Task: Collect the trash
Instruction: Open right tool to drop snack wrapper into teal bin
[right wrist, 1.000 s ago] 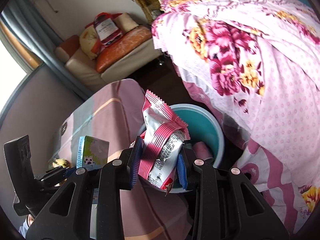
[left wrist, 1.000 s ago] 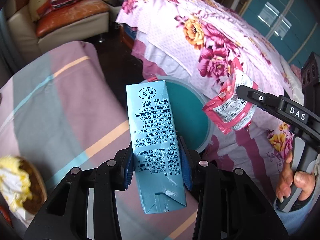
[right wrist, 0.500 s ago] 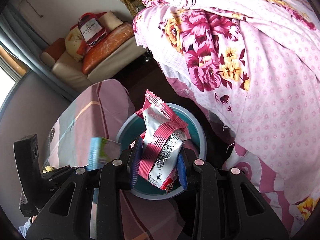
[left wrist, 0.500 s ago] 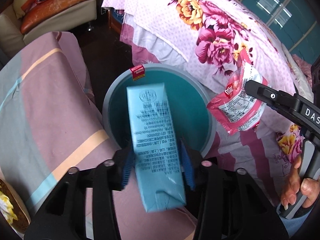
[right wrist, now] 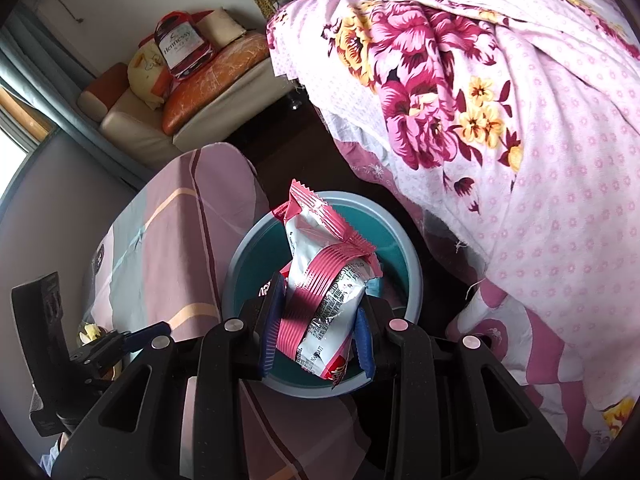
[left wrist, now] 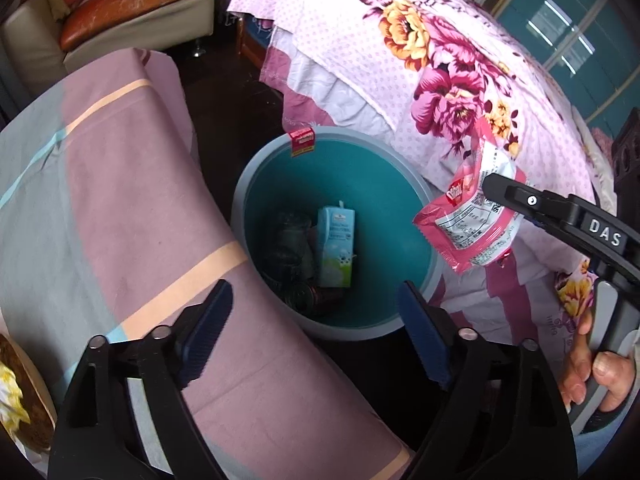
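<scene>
Presently, trash bin: round, grey rim, teal inside, standing on the dark floor between the bed with the floral cover and the striped cloth draped over the near surface. Contents, as far as the left wrist view shows: one light-blue milk carton, lying low in the bin, clear of any fingers, beside some dark, indistinct items that I cannot identify; a small red tag sits on the far rim. Left gripper: fingers opening wide, nothing between them, poised above the near edge of the bin. I judge the carton delivered. Right gripper: fingers narrow, clamped on a pink-and-silver snack wrapper, which is crumpled and stands up out of the grip. In the right wrist view the wrapper hangs over the bin mouth; in the left wrist view it appears at the right rim, so whether it is squarely over the opening cannot be told. Wrapper: not yet deposited. Outstanding, by my estimate: centre the wrapper over the opening and let it go. Other possible trash: something yellow in a brown dish at the lower left edge of the surface, too cropped to classify. Sofa with cushions in the background, not part of the task.
</scene>
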A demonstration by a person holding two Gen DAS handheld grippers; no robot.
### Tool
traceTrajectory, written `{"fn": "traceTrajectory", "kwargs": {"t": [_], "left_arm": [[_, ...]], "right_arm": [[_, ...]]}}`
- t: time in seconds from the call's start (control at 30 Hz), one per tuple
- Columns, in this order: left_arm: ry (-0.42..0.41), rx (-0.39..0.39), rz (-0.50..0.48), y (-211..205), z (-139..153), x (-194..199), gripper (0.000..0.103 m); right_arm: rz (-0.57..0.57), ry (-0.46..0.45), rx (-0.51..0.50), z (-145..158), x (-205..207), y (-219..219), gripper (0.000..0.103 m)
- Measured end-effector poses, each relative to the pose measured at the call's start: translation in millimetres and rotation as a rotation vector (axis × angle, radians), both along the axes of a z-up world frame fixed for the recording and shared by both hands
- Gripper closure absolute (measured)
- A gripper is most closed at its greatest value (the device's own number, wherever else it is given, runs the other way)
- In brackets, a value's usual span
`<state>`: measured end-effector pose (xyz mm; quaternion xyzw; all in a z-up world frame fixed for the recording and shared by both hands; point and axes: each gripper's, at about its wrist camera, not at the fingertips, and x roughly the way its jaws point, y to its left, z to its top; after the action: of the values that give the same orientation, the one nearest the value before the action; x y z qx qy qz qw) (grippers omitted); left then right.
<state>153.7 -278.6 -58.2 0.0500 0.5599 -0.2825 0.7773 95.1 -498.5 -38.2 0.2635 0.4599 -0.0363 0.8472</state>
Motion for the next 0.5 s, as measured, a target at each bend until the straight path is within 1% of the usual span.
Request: {"fn": "traceTrajectory", "kwargs": {"t": [0.23, 0.3, 0.4, 0.43, 0.47, 0.5], "left_arm": [[-0.003, -0.027, 0.022, 21, 9, -6, 0.015], [-0.005, -0.036, 0.029, 29, 12, -9, 0.015], [-0.009, -0.042, 0.042, 40, 16, -12, 0.014], [-0.009, -0.047, 0.049, 45, 17, -13, 0.014], [-0.009, -0.049, 0.054, 49, 18, -14, 0.014], [-0.009, -0.052, 0.062, 54, 19, -15, 0.014]], "right_arm": [[0.024, 0.019, -0.015, 0, 2, 13, 0.071], [0.03, 0.026, -0.013, 0, 4, 17, 0.069], [0.038, 0.039, -0.009, -2, 6, 25, 0.063], [0.042, 0.043, -0.007, -2, 6, 28, 0.057], [0.046, 0.047, -0.003, -2, 7, 31, 0.047], [0.05, 0.051, -0.001, -1, 7, 35, 0.042]]}}
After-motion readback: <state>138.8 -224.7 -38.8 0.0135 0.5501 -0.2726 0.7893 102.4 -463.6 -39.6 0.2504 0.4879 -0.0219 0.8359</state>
